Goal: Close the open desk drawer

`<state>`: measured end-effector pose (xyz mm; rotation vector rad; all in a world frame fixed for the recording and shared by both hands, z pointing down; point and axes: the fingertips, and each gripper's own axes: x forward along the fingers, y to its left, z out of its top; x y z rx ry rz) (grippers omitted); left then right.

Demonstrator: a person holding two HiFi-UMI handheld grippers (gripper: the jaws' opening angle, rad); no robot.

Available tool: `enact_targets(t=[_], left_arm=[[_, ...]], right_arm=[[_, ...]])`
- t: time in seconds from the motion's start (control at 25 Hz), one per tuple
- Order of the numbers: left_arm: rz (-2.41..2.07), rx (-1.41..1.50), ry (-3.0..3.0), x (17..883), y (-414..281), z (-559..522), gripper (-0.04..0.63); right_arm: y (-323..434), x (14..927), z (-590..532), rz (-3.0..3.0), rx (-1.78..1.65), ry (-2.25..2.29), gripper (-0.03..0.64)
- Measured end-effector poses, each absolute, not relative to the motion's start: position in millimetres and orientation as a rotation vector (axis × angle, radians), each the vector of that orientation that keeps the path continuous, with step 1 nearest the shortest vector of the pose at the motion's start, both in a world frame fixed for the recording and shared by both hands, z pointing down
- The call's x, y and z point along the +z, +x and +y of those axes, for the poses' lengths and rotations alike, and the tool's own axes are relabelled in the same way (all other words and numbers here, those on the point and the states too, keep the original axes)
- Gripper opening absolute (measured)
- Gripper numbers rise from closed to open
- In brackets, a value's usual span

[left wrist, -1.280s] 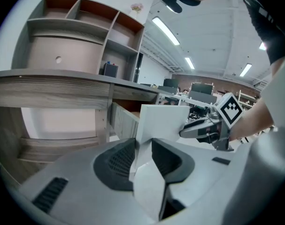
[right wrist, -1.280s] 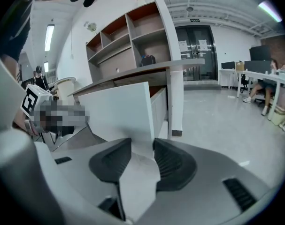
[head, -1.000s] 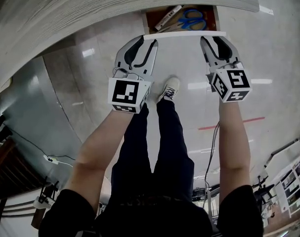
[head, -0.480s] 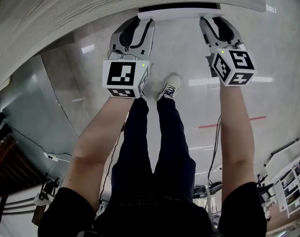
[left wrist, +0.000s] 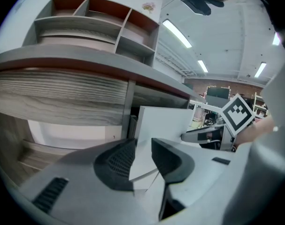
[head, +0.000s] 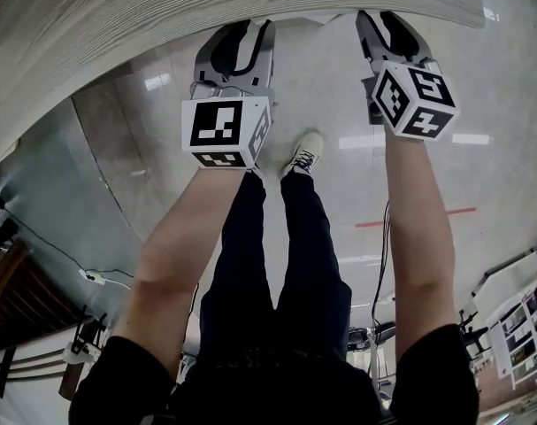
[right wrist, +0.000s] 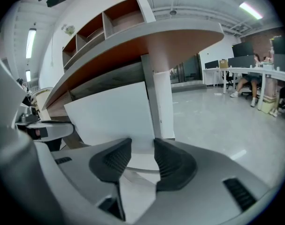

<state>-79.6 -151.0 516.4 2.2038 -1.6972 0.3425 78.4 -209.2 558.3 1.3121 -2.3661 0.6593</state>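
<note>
Touching the white front of the drawer with spread fingers, the left gripper and right gripper pinch nothing. The drawer sits almost fully under the counter. If one side pushes harder, it may jam crooked, or the fingers may slip off.

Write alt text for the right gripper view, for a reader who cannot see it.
The right gripper, its jaws apart with nothing gripped, has its tips at the white drawer front just under the desk top. The left gripper shows at the left edge, and shiny floor stretches away on the right.
</note>
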Motion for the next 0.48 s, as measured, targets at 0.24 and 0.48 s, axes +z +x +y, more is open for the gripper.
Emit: enact_targets(t=[0.24,0.48], left_arm=[[-1.717,0.339,2.167,519,-82,-157,0.115],[-1.737,0.314,2.131,518,-86,-164,0.114]], right_arm=[[76,555,-218,-2.354,0.691,1.362,0.167],[75,553,-217,-2.358,0.695,1.382,0.169]])
